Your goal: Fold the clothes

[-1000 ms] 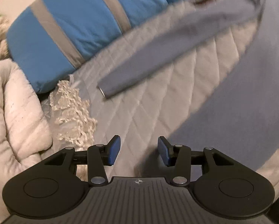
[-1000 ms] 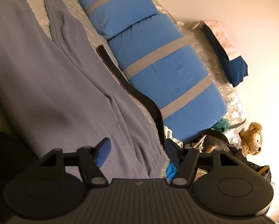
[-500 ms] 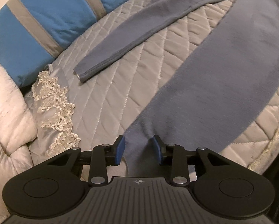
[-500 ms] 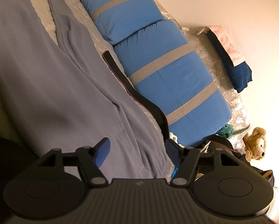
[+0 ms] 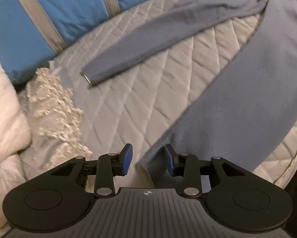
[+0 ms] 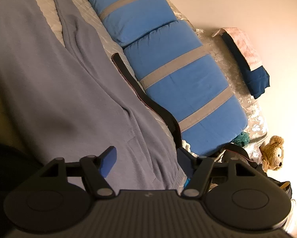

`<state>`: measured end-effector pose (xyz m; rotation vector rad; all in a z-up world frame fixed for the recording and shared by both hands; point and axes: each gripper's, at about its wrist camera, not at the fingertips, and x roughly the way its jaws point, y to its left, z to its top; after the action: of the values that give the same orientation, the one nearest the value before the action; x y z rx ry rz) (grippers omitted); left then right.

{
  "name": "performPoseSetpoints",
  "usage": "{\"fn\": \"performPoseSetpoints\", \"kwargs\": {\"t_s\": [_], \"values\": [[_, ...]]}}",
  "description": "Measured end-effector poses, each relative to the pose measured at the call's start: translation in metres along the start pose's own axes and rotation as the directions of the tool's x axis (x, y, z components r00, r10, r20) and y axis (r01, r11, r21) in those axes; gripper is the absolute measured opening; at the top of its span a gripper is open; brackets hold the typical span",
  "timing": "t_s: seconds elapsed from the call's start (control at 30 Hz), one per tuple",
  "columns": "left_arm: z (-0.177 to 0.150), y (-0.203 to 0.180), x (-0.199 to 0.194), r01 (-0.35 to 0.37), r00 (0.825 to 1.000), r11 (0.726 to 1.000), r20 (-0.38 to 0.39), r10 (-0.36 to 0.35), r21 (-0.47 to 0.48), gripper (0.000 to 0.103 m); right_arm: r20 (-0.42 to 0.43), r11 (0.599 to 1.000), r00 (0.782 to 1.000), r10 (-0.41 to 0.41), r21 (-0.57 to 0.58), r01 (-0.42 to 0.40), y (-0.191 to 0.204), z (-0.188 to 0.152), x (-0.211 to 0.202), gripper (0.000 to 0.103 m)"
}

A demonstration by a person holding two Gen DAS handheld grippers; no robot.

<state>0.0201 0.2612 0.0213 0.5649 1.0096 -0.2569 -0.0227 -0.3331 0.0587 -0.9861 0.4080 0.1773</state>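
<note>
A grey-blue pair of trousers (image 5: 237,91) lies spread on a quilted bed cover (image 5: 148,91). One leg (image 5: 158,39) stretches toward the left, its cuff lying flat. My left gripper (image 5: 147,159) is open, its jaws on either side of the other leg's cuff edge, not closed on it. In the right wrist view the same trousers (image 6: 59,91) run away from me. My right gripper (image 6: 146,158) is open wide over the waist end of the fabric and holds nothing.
Blue pillows with grey bands (image 5: 49,13) (image 6: 168,63) lie along the bed's far side. A black strap (image 6: 148,101) lies beside the trousers. A white fluffy blanket (image 5: 3,119) and lace trim (image 5: 55,107) are at left. A teddy bear (image 6: 273,152) sits by the wall.
My left gripper dropped toward the trouser cuff, narrowed around it, then widened and pulled back slightly. My right gripper stayed open and shifted a little along the trousers.
</note>
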Motion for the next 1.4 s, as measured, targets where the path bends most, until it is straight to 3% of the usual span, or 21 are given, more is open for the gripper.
{"fn": "performPoseSetpoints", "kwargs": {"t_s": [0.07,0.2,0.3,0.57,0.9,1.0,1.03,1.17,1.23,1.27,1.4], "values": [[-0.002,0.005,0.001,0.021,1.0,0.999,0.007,-0.021,-0.029,0.033,-0.002,1.0,1.0,0.003,0.002,-0.003,-0.001,0.001,0.001,0.079],[-0.007,0.024,0.005,0.129,0.991,0.98,0.004,-0.13,-0.155,0.022,0.001,1.0,1.0,0.004,0.008,-0.004,-0.001,0.003,0.004,0.079],[-0.004,0.022,0.003,0.161,0.986,0.973,-0.003,-0.164,-0.163,0.007,0.006,1.0,1.0,0.007,0.019,-0.007,0.0,0.006,0.004,0.079],[0.001,0.02,-0.011,0.033,0.999,0.994,0.025,-0.031,-0.106,0.006,-0.041,0.999,0.999,-0.008,0.041,0.01,-0.006,-0.012,0.001,0.079],[0.027,0.03,-0.02,-0.107,0.994,0.993,0.019,0.108,-0.047,0.006,-0.091,0.997,0.995,-0.047,0.06,0.053,-0.018,-0.037,-0.011,0.079],[0.027,0.029,-0.014,-0.11,0.994,0.992,0.005,0.111,-0.061,0.012,-0.103,0.996,0.993,-0.053,0.067,0.06,-0.02,-0.042,-0.013,0.079],[0.027,0.03,-0.014,-0.112,0.994,0.991,0.004,0.112,-0.072,0.023,-0.107,0.996,0.993,-0.054,0.068,0.062,-0.02,-0.044,-0.013,0.079],[0.022,0.043,-0.022,-0.241,0.97,0.959,-0.027,0.24,-0.147,0.038,-0.113,0.995,0.992,-0.06,0.074,0.069,-0.022,-0.049,-0.015,0.08],[0.018,0.049,-0.031,-0.255,0.967,0.95,-0.033,0.254,-0.181,0.049,-0.116,0.994,0.991,-0.064,0.079,0.073,-0.022,-0.051,-0.016,0.082],[0.016,0.049,-0.036,-0.252,0.968,0.948,-0.031,0.251,-0.192,0.05,-0.119,0.994,0.991,-0.065,0.082,0.075,-0.022,-0.053,-0.016,0.082],[0.007,0.023,-0.056,-0.236,0.971,0.965,-0.001,0.237,-0.112,0.06,-0.132,0.993,0.989,-0.067,0.087,0.079,-0.023,-0.06,-0.017,0.083]]}}
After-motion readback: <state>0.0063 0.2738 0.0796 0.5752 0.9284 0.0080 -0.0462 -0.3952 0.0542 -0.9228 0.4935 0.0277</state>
